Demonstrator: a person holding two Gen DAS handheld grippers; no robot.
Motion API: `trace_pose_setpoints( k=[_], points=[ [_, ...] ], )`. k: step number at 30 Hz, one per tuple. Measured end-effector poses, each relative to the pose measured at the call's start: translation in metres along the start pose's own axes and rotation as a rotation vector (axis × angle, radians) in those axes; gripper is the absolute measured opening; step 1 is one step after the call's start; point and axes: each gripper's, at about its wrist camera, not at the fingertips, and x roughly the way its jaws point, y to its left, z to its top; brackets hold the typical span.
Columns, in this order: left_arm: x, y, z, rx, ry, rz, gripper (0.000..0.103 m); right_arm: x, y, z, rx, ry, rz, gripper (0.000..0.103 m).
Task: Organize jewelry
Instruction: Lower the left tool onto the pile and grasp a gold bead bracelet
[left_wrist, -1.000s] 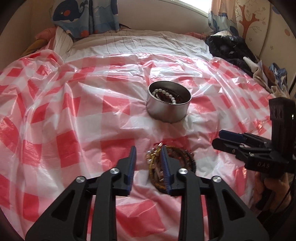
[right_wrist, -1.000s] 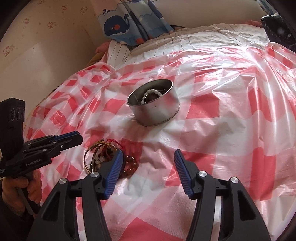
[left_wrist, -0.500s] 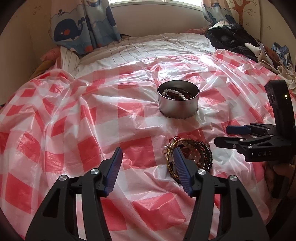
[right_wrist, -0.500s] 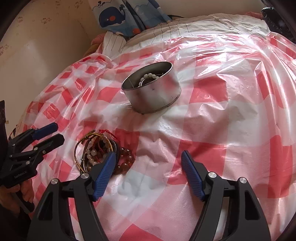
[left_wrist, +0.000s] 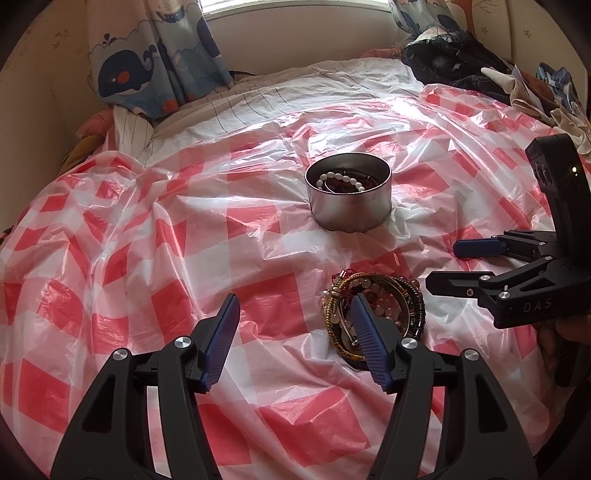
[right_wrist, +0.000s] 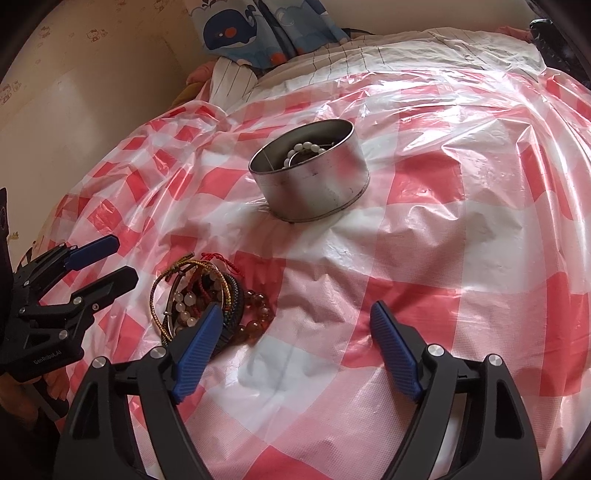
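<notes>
My left claw (left_wrist: 293, 321) is opening, its blue ribbed pads apart with only checked sheet between them; nothing is gripped. The pile of bracelets (left_wrist: 373, 314) lies just beside its right-hand pad, which hides part of the pile in the left wrist view, so I cannot tell whether that pad touches it. My right claw (right_wrist: 293, 326) is opening too, wide and empty, bare sheet between its pads.

I take the round metal tin (left_wrist: 347, 199) as my landmark. It stands upright on the red-and-white checked plastic sheet (left_wrist: 147, 258) spread over the bed. Inside it lies a white bead bracelet (left_wrist: 341, 181) over some darker pieces that I cannot make out.

The pile sits on the sheet on the near side of the tin, towards me, apart from it. It is a loose tangle of rings: a gold-coloured braided cord bangle, pale round translucent beads, a dark multi-strand band, and a red knotted cord poking out on the tin side. In the right wrist view the same pile (right_wrist: 207, 295) also shows a string of amber-brown beads (right_wrist: 256, 314) trailing off its right edge. In that view my left claw (right_wrist: 107, 264) hangs to the left of the pile, further from the tin.

Beyond the tin, a whale-print curtain (left_wrist: 147, 70) hangs over the bed's far edge.
</notes>
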Motion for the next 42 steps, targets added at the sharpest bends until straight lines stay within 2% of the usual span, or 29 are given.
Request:
trace_pose_setpoints(
  k=[2,6,8,10,14,26,38,40,42],
  points=[
    [0.002,0.001,0.000,-0.020,0.007,-0.043,0.059,0.000,0.000,0.000,-0.002,0.002,0.001,0.080],
    [0.008,0.015,0.000,-0.150,0.026,-0.211,0.059,0.001,0.001,0.000,-0.005,0.004,0.001,0.081],
    [0.011,0.021,-0.001,-0.205,0.035,-0.246,0.059,0.000,0.002,0.000,-0.005,0.004,0.001,0.081],
    [0.013,0.022,-0.002,-0.206,0.034,-0.220,0.059,0.000,0.002,0.000,-0.006,0.004,0.000,0.081],
    [0.018,0.008,-0.002,-0.116,0.042,-0.143,0.059,0.001,0.003,-0.001,-0.011,0.007,0.000,0.081],
    [0.019,-0.008,0.001,-0.020,0.038,-0.067,0.059,0.002,0.005,-0.002,-0.022,0.014,-0.004,0.083],
    [0.018,-0.014,0.001,0.024,0.035,-0.037,0.059,0.003,0.006,-0.002,-0.026,0.016,-0.006,0.085],
    [0.019,-0.014,0.001,0.015,0.037,-0.052,0.059,0.003,0.006,-0.002,-0.026,0.016,-0.006,0.085],
    [0.022,-0.012,0.000,-0.010,0.058,-0.114,0.055,0.003,0.006,-0.002,-0.026,0.016,-0.006,0.085]
  ],
)
